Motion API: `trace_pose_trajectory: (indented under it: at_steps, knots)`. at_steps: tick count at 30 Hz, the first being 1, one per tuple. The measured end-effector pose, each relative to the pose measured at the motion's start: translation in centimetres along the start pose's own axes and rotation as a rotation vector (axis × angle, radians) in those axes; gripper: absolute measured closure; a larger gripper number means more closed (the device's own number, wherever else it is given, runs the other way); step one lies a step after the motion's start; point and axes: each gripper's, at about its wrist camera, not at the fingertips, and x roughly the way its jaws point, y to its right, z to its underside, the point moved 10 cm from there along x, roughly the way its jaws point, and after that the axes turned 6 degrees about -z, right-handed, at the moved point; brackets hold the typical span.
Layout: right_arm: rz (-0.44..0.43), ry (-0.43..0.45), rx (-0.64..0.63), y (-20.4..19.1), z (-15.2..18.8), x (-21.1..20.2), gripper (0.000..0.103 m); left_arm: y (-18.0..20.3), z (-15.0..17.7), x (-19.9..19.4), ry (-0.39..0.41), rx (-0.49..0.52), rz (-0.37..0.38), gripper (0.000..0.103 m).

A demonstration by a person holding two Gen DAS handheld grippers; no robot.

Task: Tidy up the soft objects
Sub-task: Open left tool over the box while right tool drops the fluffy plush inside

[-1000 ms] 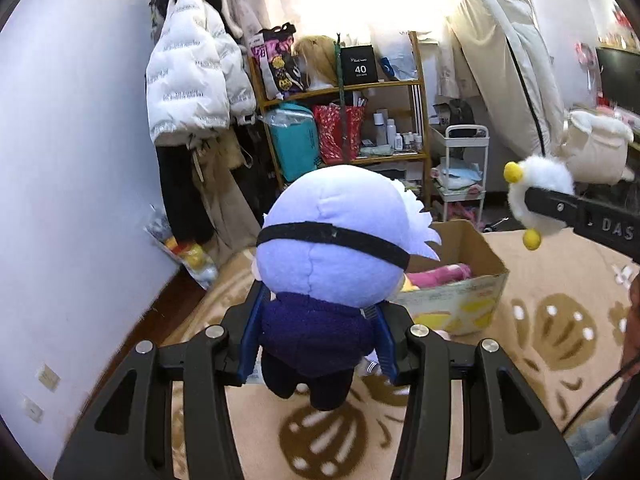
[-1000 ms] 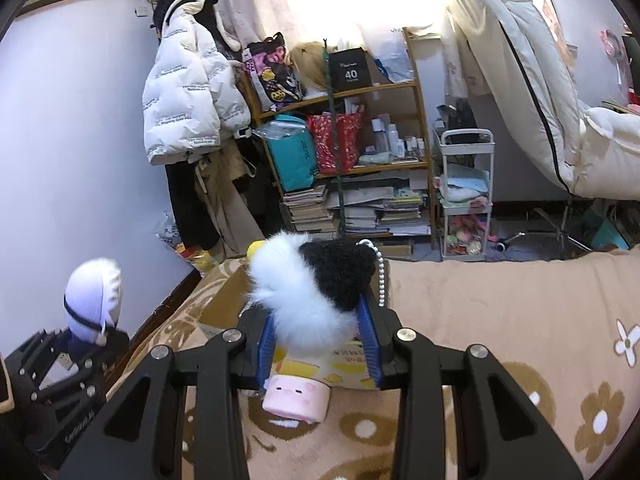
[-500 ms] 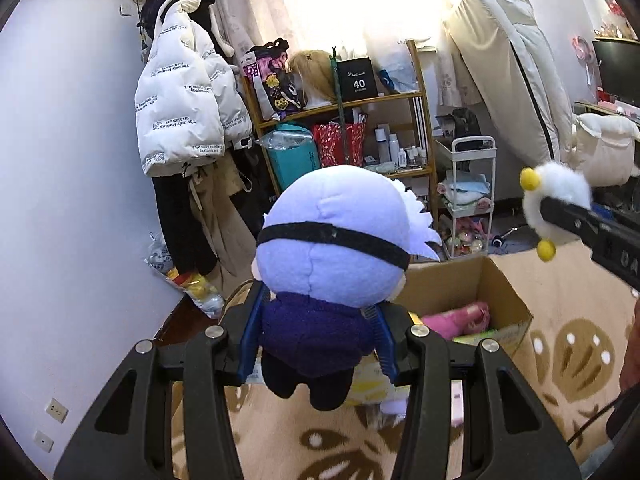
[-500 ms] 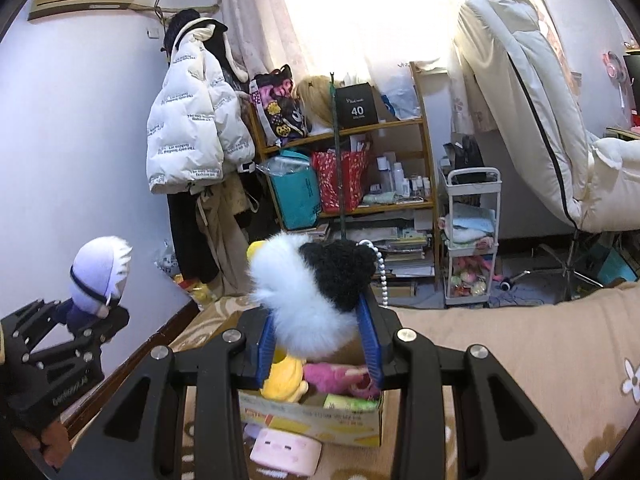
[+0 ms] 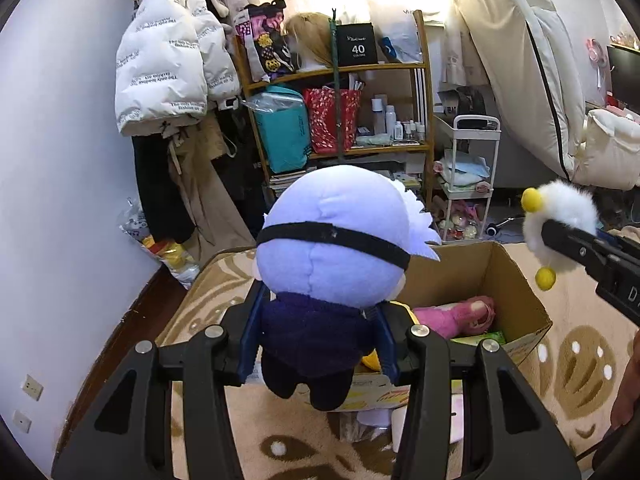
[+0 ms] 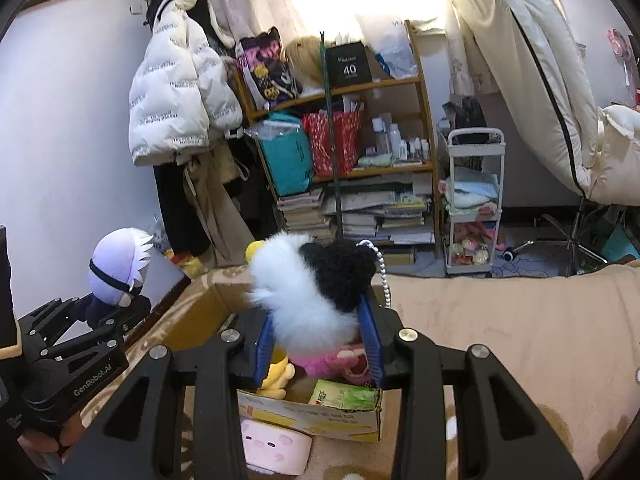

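My left gripper is shut on the dark navy body of a plush doll with a pale lavender head and a black band. It hangs over the near left corner of an open cardboard box. My right gripper is shut on a fluffy white-and-black plush with yellow bits and a bead chain, just above the box's front edge. Inside the box lie a pink plush, a yellow plush and a green pack.
The box stands on a beige patterned rug. A pink pig-faced cushion lies in front of the box. Behind are a cluttered wooden shelf, a white trolley, a hanging white jacket and a wall at left.
Both grippers have moved forward and a little down toward the box with their plush toys still gripped. The box now sits directly under them and its inside shows.
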Motion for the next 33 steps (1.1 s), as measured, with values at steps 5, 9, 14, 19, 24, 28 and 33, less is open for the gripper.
trace_pose_trajectory:
  at_steps: [5,9,14,19,24,28,33]
  knots:
    - [-0.005,-0.035,-0.012,0.0,0.9,1.1,0.063,0.4,0.9,1.7,-0.022,0.002,0.011,0.055]
    - [-0.007,-0.053,-0.028,-0.3,1.5,1.5,0.063,0.5,1.5,2.7,-0.033,0.013,0.020,0.054]
    - [-0.023,-0.101,-0.036,-0.8,3.0,2.3,0.062,1.0,2.8,4.2,-0.079,0.026,0.034,0.054]
    - [-0.016,-0.127,-0.053,-0.7,3.8,2.8,0.062,1.0,3.3,5.1,-0.098,0.024,0.043,0.048]
    - [-0.020,-0.138,-0.021,-0.2,4.1,2.9,0.062,1.2,3.6,5.3,-0.109,0.036,0.041,0.044]
    - [-0.023,-0.148,0.001,0.2,4.3,3.0,0.062,1.4,3.7,5.3,-0.114,0.049,0.038,0.031]
    - [-0.020,-0.160,-0.007,0.1,4.5,3.1,0.062,1.2,3.7,5.0,-0.110,0.047,0.027,0.019]
